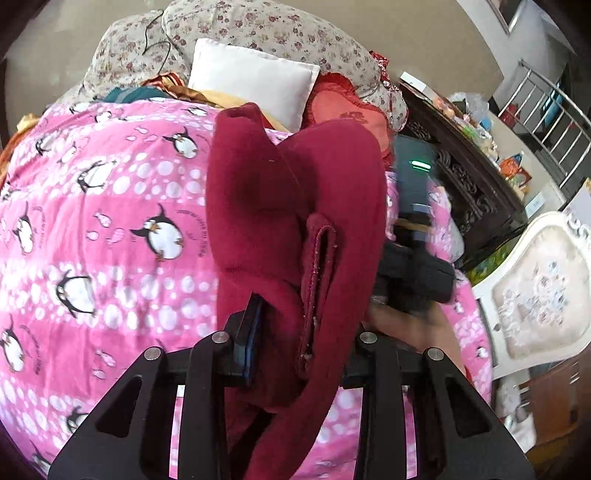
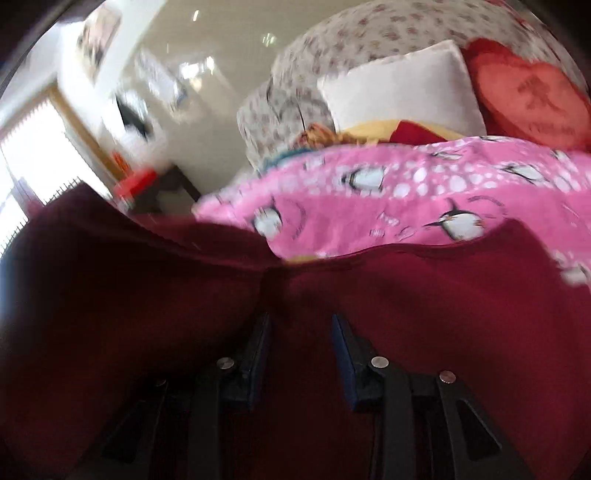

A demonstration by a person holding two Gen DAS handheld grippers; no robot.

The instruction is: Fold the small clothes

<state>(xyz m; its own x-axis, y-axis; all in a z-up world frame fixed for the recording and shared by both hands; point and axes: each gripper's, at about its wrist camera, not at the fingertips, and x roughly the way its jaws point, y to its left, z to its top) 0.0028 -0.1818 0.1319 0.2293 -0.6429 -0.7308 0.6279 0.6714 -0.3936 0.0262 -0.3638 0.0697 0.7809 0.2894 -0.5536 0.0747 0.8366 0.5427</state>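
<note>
A dark red fleece garment hangs bunched over the pink penguin bedspread. My left gripper is shut on a thick fold of it. Its left finger pad shows, and cloth hides the right one. In the left wrist view my right gripper and the hand holding it sit just right of the garment. The right wrist view is blurred. There the red garment fills the lower half, and my right gripper has cloth gathered between its blue pads, creased at the tips.
A white pillow, floral pillows and a red heart cushion lie at the head of the bed. A dark carved cabinet and a white upholstered chair stand to the right. A bright window is at left.
</note>
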